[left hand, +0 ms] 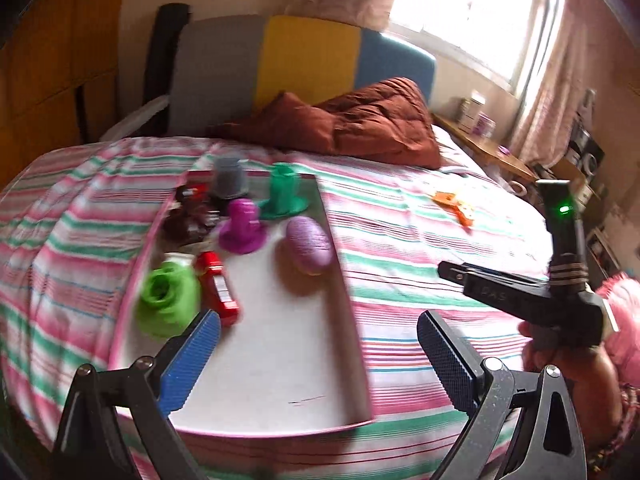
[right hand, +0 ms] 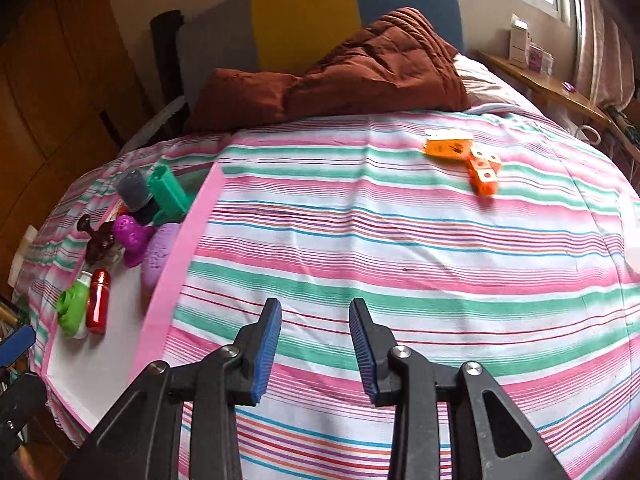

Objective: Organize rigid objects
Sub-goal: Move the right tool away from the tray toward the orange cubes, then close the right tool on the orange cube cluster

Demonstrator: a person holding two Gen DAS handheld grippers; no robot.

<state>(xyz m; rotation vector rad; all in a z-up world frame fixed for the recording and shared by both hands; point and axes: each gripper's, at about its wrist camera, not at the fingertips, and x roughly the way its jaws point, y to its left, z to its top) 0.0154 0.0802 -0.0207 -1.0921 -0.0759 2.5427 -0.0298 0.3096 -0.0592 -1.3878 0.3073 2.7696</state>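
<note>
A pink-edged white tray (left hand: pixel 280 360) (right hand: pixel 100 364) lies on the striped bed. It holds a light green piece (left hand: pixel 168 300) (right hand: pixel 74 308), a red car (left hand: pixel 218 288) (right hand: pixel 98 300), a purple oval (left hand: pixel 310 246) (right hand: pixel 162 252), a magenta piece (left hand: pixel 242 226) (right hand: pixel 130 236), a teal piece (left hand: pixel 284 196) (right hand: pixel 168 196), a grey piece (left hand: pixel 230 178) (right hand: pixel 134 188) and a dark brown piece (left hand: pixel 188 220) (right hand: pixel 100 240). Orange pieces (left hand: pixel 454 206) (right hand: pixel 466 160) lie apart on the sheet. My left gripper (left hand: pixel 318 344) hangs open over the tray's near end. My right gripper (right hand: pixel 314 320) (left hand: pixel 452 270) is open, empty, above bare sheet.
A brown quilt (left hand: pixel 360 120) (right hand: pixel 340 76) is bunched at the bed's head below a grey, yellow and blue headboard. A wooden shelf (left hand: pixel 492 152) with small boxes runs under the window at right. A wooden wardrobe stands at left. A hand (left hand: pixel 568 364) holds the right gripper.
</note>
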